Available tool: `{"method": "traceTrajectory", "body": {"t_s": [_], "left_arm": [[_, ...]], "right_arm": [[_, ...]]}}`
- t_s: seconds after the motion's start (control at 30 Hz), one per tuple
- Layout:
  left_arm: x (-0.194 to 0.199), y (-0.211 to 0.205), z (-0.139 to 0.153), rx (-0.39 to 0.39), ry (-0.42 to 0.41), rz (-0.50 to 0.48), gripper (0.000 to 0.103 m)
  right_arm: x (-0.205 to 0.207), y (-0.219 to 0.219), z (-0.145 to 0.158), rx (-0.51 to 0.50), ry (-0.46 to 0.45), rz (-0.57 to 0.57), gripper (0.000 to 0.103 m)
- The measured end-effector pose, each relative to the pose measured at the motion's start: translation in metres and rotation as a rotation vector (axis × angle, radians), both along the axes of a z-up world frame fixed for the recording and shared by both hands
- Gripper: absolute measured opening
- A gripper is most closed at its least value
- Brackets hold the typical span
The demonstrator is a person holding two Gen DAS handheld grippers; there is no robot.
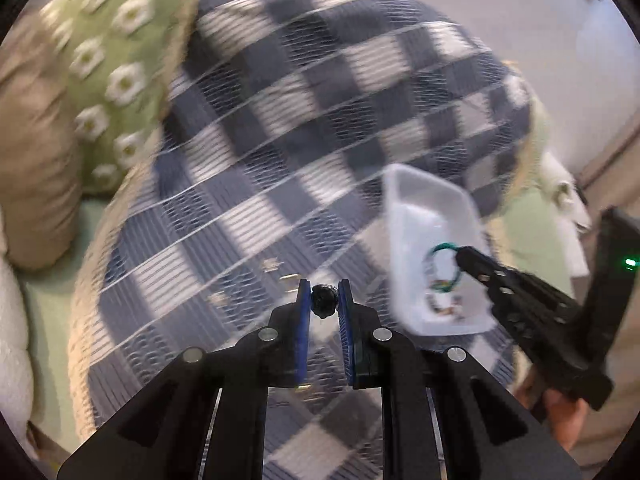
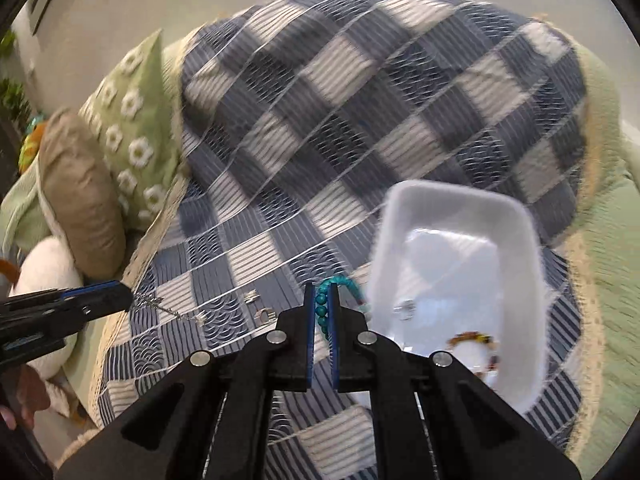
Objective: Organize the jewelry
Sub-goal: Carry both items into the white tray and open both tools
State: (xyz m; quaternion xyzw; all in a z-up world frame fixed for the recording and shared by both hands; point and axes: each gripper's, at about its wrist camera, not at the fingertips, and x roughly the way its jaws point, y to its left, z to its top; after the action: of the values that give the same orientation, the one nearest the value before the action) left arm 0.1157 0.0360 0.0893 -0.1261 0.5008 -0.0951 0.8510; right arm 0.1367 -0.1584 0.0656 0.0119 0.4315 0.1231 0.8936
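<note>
Step in hand, by judgement: transfer of loose jewelry from the checked blanket [image 2: 320, 128] on the bed into the white tray [image 2: 516, 216]; two pieces in carriage at once.

Right gripper [image 2: 321, 312], lower centre of the right wrist view: nearly closed, clamped on a teal bead bracelet [image 2: 344, 284], beads visible between the blue pads [image 2: 309, 320], loop arching toward the tray's left rim. In the left wrist view, same gripper at right of frame, tip just above the tray interior with the bracelet loop hanging from it.

Left gripper [image 1: 324, 300], lower centre of the left wrist view: narrowed to a small gap, pinching a small dark piece [image 1: 323, 300]; kind not clear owing to blur. In the right wrist view, same gripper at left edge, a thin silver chain [image 2: 172, 310] trailing from its tip onto the blanket; whether chain and dark piece form one item, not clear.

Tray at lower right in both views, resting on the blanket, already holding a multicoloured bead bracelet [image 2: 476, 344] and a small silvery item [image 2: 406, 306]. Two small silvery pieces [image 2: 260, 306] loose on the blanket, left of the right gripper.

Next move, by judgement: release of the teal bracelet fully inside the tray rim, then carriage of the left gripper's piece rightward to the tray; trailing chain liable to snag on the blanket weave.

Green daisy cushion [image 2: 136, 120] and tan cushion [image 2: 80, 196] at upper left, apart from the work.
</note>
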Motion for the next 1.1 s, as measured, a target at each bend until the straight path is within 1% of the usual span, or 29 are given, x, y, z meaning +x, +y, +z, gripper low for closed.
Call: {"method": "traceTrajectory", "body": {"t_s": [0.1,0.2,0.23,0.27,0.37,0.43,0.5,0.6,0.67,0.83,0.93,1.03,1.1], "left_arm": [[0.005,-0.04,0.01,-0.008,-0.013,-0.059,0.013],[0.013,-0.082,0.01,-0.017,-0.012,-0.11,0.013],[0.016,-0.089,0.008,-0.025,-0.007,-0.122,0.013],[0.021,-0.104,0.004,-0.033,0.009,-0.143,0.013],[0.029,-0.127,-0.01,-0.06,0.052,-0.171,0.013],[0.035,-0.146,-0.021,-0.042,0.07,-0.185,0.013],[0.041,-0.159,-0.032,-0.022,0.087,-0.181,0.013],[0.053,-0.168,-0.055,-0.011,0.123,-0.157,0.013],[0.063,-0.17,-0.073,0.011,0.149,-0.133,0.013],[0.076,-0.172,-0.111,0.047,0.208,-0.104,0.013],[0.08,-0.173,-0.125,0.084,0.218,-0.09,0.014],[0.081,-0.176,-0.136,0.137,0.23,-0.09,0.014],[0.081,-0.176,-0.142,0.154,0.238,-0.095,0.014]], "right_arm": [[0.003,-0.032,0.005,0.011,0.004,-0.06,0.007],[0.004,-0.059,0.003,0.018,0.016,-0.098,0.007],[0.005,-0.066,0.001,0.015,0.019,-0.109,0.007],[0.006,-0.074,-0.001,0.015,0.023,-0.119,0.007],[0.009,-0.096,-0.011,0.024,0.05,-0.151,0.007],[0.013,-0.114,-0.021,0.054,0.082,-0.183,0.007],[0.017,-0.124,-0.031,0.09,0.115,-0.19,0.007],[0.024,-0.133,-0.05,0.109,0.16,-0.201,0.007],[0.028,-0.136,-0.06,0.111,0.181,-0.207,0.007],[0.038,-0.14,-0.076,0.133,0.215,-0.21,0.007],[0.041,-0.14,-0.079,0.147,0.222,-0.214,0.007],[0.042,-0.137,-0.081,0.142,0.222,-0.213,0.007],[0.043,-0.135,-0.083,0.134,0.224,-0.21,0.007]]}}
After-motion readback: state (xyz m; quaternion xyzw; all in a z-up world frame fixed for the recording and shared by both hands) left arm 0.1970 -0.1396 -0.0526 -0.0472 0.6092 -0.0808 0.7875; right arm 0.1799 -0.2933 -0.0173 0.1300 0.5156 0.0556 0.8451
